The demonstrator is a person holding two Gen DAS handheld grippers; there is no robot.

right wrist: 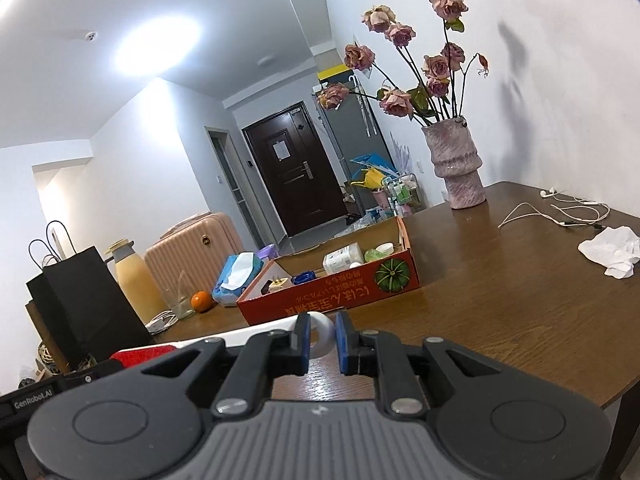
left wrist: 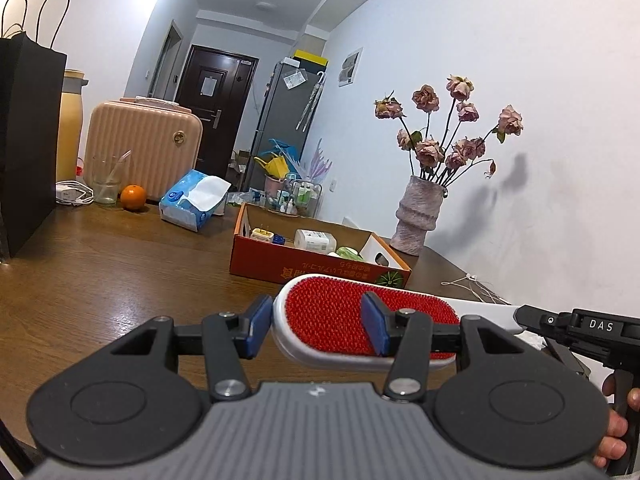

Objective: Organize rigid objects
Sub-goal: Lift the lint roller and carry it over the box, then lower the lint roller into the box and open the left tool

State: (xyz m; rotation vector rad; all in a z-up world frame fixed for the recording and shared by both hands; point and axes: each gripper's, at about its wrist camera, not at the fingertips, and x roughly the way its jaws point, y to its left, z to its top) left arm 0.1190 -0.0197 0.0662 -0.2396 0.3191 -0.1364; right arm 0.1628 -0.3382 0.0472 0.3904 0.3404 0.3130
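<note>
A white lint brush with a red bristle pad [left wrist: 352,316] is held above the wooden table [left wrist: 120,264]. My left gripper [left wrist: 316,330] has its jaws wide around the brush head; the left pad [left wrist: 258,326] touches the head's end, the right pad lies over the red face. My right gripper [right wrist: 322,344] is shut on the brush's white ring handle end [right wrist: 322,334]; it shows at the right of the left wrist view [left wrist: 532,316]. An orange cardboard box [left wrist: 280,264] with a plug, a white bottle and a green item stands just beyond, also in the right wrist view [right wrist: 332,300].
A pink vase of dried roses [left wrist: 416,220] stands by the wall behind the box. A tissue pack [left wrist: 192,204], an orange [left wrist: 133,197], a glass [left wrist: 106,180], a pink case [left wrist: 144,144] and a black bag [left wrist: 28,140] stand at the left. Earphones [right wrist: 568,208] and crumpled tissue [right wrist: 612,250] lie at the right.
</note>
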